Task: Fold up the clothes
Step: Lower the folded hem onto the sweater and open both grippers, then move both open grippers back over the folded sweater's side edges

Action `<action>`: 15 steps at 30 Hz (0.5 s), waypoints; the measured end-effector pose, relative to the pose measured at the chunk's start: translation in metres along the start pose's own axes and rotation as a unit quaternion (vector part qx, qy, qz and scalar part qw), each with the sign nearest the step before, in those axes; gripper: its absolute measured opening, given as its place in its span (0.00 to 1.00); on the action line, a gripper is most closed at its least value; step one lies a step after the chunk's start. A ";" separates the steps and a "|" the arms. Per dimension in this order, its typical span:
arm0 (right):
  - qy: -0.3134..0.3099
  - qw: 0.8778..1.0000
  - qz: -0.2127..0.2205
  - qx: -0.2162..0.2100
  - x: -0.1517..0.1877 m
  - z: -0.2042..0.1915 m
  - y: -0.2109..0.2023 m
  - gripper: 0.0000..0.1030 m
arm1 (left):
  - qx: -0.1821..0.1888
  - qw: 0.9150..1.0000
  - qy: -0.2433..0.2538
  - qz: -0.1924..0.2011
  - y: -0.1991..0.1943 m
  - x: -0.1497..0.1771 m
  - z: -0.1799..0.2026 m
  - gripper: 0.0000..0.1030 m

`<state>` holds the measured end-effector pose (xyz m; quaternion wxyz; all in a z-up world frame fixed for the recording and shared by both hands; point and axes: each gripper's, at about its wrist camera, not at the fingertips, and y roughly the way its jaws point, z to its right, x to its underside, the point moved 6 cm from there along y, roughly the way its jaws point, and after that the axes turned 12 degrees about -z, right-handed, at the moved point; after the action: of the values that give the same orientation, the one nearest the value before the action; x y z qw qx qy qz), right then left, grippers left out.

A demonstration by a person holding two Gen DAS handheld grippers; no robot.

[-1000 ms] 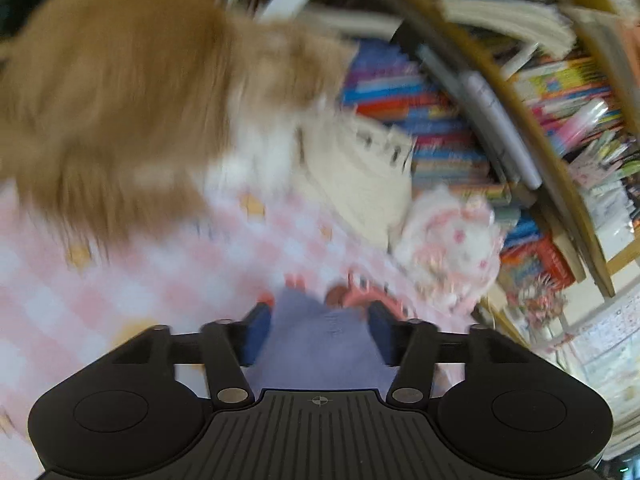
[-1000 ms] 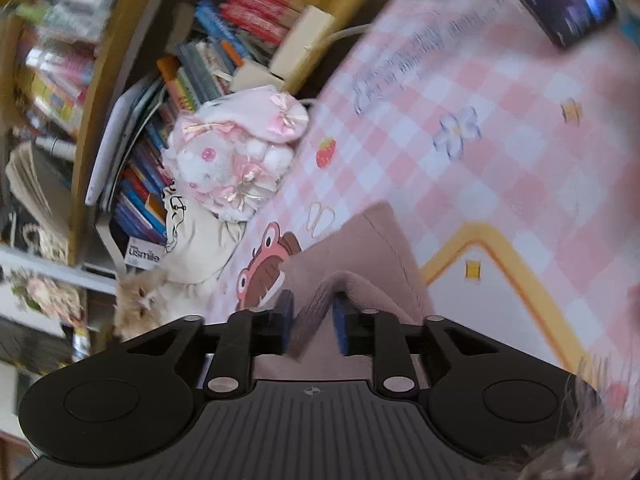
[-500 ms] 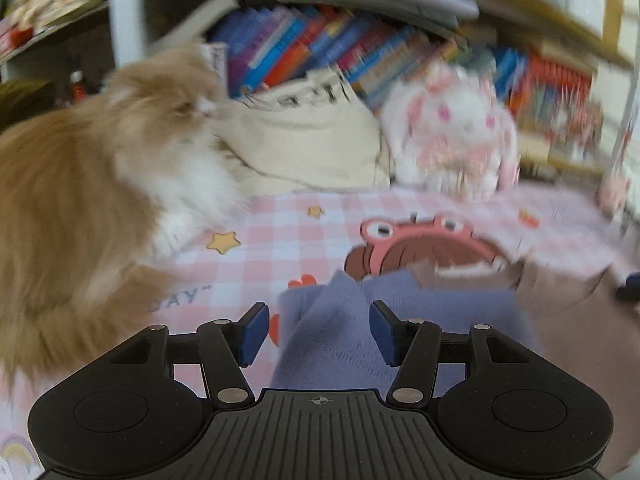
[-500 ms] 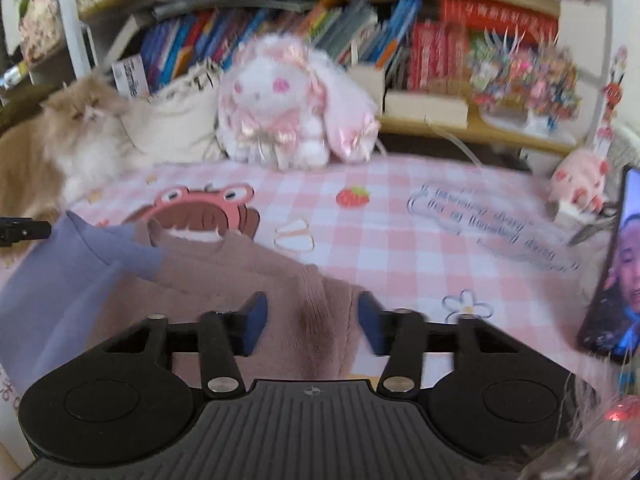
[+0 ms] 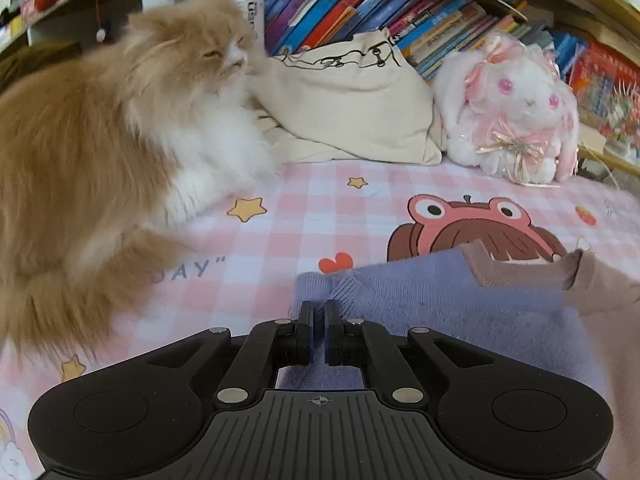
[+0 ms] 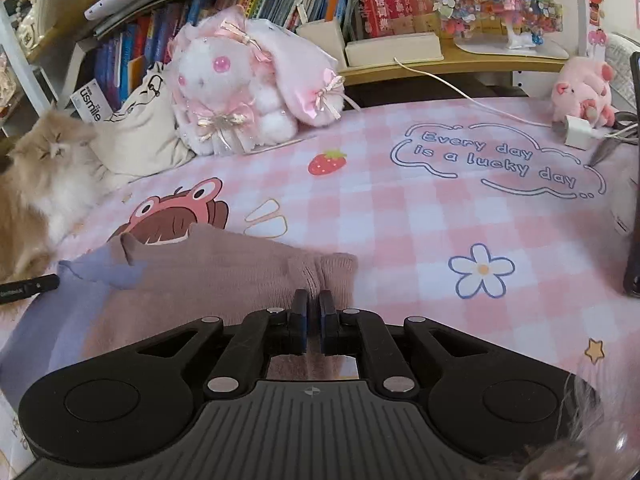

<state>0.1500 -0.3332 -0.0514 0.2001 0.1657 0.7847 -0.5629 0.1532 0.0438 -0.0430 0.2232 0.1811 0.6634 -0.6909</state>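
A knit sweater lies on the pink checked tablecloth, lavender (image 5: 460, 304) on one side and dusty pink (image 6: 224, 276) on the other. My left gripper (image 5: 319, 312) is shut on the lavender shoulder, pinching a ridge of knit at its far left corner. My right gripper (image 6: 313, 304) is shut on the pink shoulder at the sweater's right corner. The sweater's collar (image 5: 524, 276) sits between the two grips, over the frog print. The left gripper's black tip (image 6: 30, 285) shows at the left edge of the right wrist view.
A fluffy orange-and-white cat (image 5: 112, 152) sits just left of the sweater. Behind stand a cream tote bag (image 5: 348, 100), a white-and-pink plush rabbit (image 6: 240, 88) and bookshelves (image 5: 360, 4). A phone (image 6: 634, 200), a pink pig toy (image 6: 582, 90) and a charger (image 6: 578, 130) are at the right.
Both grippers have shut on the sweater's shoulders; half a second ago their fingers were spread wide. Both views have levelled out from a tilt a second ago.
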 end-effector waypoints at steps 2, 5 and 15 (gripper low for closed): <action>-0.008 1.000 -0.002 -0.003 0.000 0.000 -0.004 0.11 | -0.002 1.000 -0.001 0.006 -0.005 0.002 0.000 0.11; 0.008 1.000 -0.002 -0.001 0.003 0.004 -0.013 0.23 | -0.004 1.000 -0.002 0.016 -0.013 0.004 -0.001 0.24; 0.106 0.992 -0.034 -0.052 0.026 0.021 -0.021 0.33 | 0.007 0.999 -0.018 -0.034 -0.009 0.035 -0.007 0.39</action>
<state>0.1199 -0.3591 -0.0533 0.1047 0.1868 0.8350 -0.5068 0.1184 0.0481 -0.0546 0.2101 0.1482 0.6600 -0.7059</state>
